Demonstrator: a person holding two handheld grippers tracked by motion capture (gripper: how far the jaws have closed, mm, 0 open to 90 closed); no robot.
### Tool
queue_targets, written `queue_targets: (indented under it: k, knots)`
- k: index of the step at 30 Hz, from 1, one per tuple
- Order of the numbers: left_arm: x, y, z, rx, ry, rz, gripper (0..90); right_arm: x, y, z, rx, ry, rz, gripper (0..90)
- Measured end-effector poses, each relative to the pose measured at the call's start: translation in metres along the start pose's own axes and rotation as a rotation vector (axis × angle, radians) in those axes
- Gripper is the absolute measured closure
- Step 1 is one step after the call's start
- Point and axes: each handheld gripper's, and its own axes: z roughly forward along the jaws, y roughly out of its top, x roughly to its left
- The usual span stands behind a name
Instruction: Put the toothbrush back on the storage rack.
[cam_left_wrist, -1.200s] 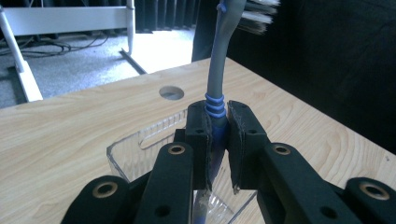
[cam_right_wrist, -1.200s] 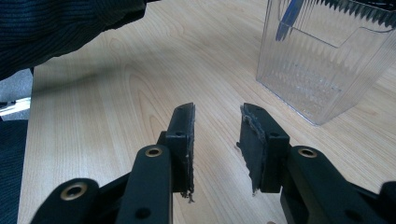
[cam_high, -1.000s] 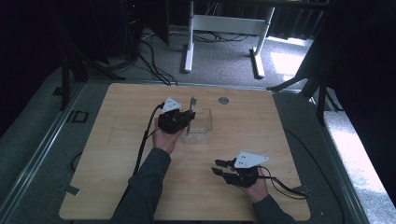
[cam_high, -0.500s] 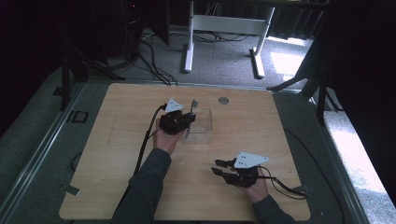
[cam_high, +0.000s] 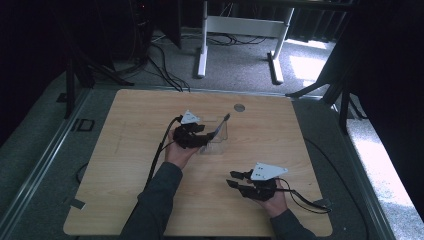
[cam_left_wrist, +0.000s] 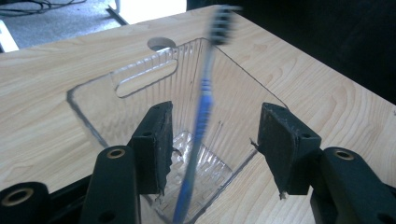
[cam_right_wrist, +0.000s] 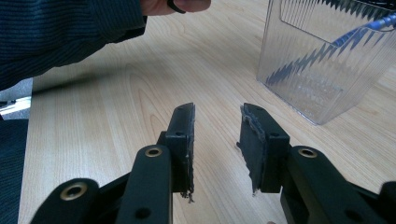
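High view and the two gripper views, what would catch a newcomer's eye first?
Probably the blue toothbrush leaning in the clear ribbed container near the middle of the wooden table, with the left gripper over it, its jaws having just opened and its fingers apart on either side of the handle. The right gripper sits nearer the person, open with nothing between its jaws.

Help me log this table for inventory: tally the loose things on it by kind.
Clear ribbed plastic container: 1
Blue toothbrush, standing in the container: 1
Total: 2
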Motion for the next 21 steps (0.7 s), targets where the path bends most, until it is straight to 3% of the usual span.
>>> queue_targets:
  k: [8, 21]
  knots:
    - [0.009, -0.001, -0.018, -0.053, 0.013, -0.037, 44.5, 0.000, 0.000, 0.000, 0.000, -0.001, 0.001, 64.6]
    - [0.030, -0.021, -0.042, -0.070, 0.046, -0.096, 44.8, -0.001, -0.001, 0.002, 0.019, -0.019, 0.015, 63.5]
